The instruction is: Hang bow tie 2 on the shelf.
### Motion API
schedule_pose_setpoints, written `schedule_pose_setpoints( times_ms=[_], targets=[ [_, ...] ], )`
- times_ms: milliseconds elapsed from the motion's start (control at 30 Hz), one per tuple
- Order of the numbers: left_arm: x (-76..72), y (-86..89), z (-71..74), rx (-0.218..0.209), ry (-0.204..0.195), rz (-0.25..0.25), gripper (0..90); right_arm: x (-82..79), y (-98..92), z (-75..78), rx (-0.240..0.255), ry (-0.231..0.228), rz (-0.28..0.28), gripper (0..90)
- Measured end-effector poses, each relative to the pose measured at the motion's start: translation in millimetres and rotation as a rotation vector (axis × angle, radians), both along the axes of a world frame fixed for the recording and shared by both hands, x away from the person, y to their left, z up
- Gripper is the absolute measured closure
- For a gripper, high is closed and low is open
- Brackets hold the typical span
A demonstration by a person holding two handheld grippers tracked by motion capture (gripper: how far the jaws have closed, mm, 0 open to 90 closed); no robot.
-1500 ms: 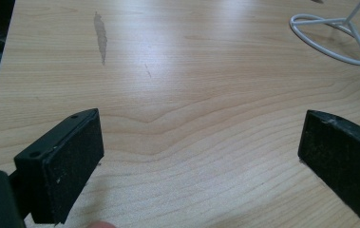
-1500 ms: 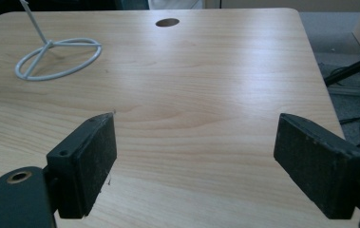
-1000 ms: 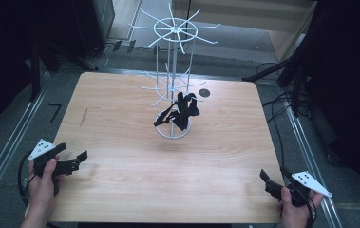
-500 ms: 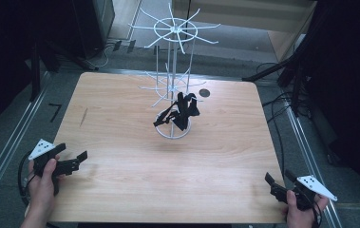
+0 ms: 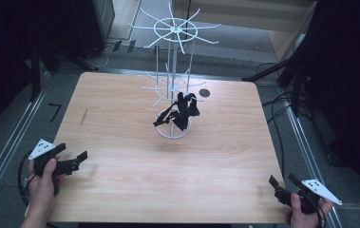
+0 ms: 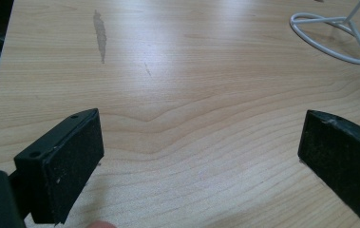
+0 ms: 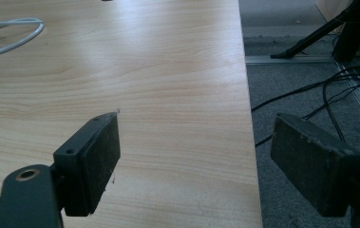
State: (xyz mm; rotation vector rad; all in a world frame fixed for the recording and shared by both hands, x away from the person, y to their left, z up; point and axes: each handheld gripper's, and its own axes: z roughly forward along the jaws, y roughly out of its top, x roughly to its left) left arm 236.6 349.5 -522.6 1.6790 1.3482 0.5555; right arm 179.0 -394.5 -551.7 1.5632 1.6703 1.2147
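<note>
White wire rack [image 5: 173,85] mid-table, black straps [image 5: 180,113] hung, both grippers agape

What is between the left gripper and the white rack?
Nothing: the high view shows bare table between the left gripper and the rack.

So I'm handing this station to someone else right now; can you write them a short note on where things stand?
Left hand-held gripper: open, empty, low over the table's near left corner.
Right hand-held gripper: open, empty, at the near right corner, one jaw past the table edge.
White wire rack stands mid-table; black straps hang bunched on its lower arms above the base ring.
Done: cannot tell beyond the straps being on the rack.
Left: probably any further handling of the straps; neither gripper is near them.
</note>
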Motion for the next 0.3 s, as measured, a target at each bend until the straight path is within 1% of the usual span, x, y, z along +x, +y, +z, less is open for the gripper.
schedule_pose_setpoints(
  times_ms=[300],
  targets=[
    [0.5,0.0,0.1,0.002,0.007,-0.002,1.6,1.8,4.6,0.2,-0.018,0.005,0.011,18.1]
  ],
)
